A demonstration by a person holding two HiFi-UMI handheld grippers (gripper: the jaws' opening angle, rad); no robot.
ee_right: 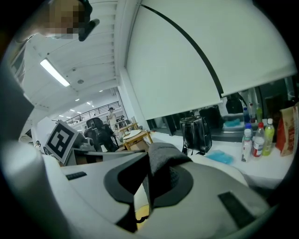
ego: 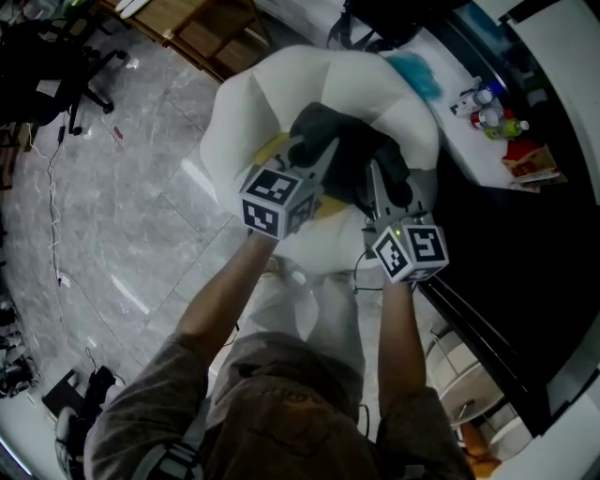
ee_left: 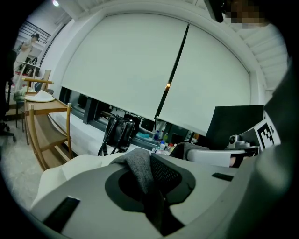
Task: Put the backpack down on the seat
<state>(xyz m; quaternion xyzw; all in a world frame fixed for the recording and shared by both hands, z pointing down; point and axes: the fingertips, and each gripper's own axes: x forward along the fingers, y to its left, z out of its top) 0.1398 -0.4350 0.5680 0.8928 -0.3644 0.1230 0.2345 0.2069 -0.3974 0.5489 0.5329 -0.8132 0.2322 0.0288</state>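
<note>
A dark grey backpack hangs over the white shell seat in the head view, with a yellow cushion showing under it. My left gripper is shut on a grey fabric strap on the backpack's left side. My right gripper is shut on grey fabric on the backpack's right side. I cannot tell whether the backpack's bottom touches the seat. Both jaw pairs are pinched tight on the cloth in the gripper views.
Beyond the seat runs a white counter with bottles, a red packet, a blue cloth and a black handbag. Wooden shelving and a black office chair stand on the grey floor to the left.
</note>
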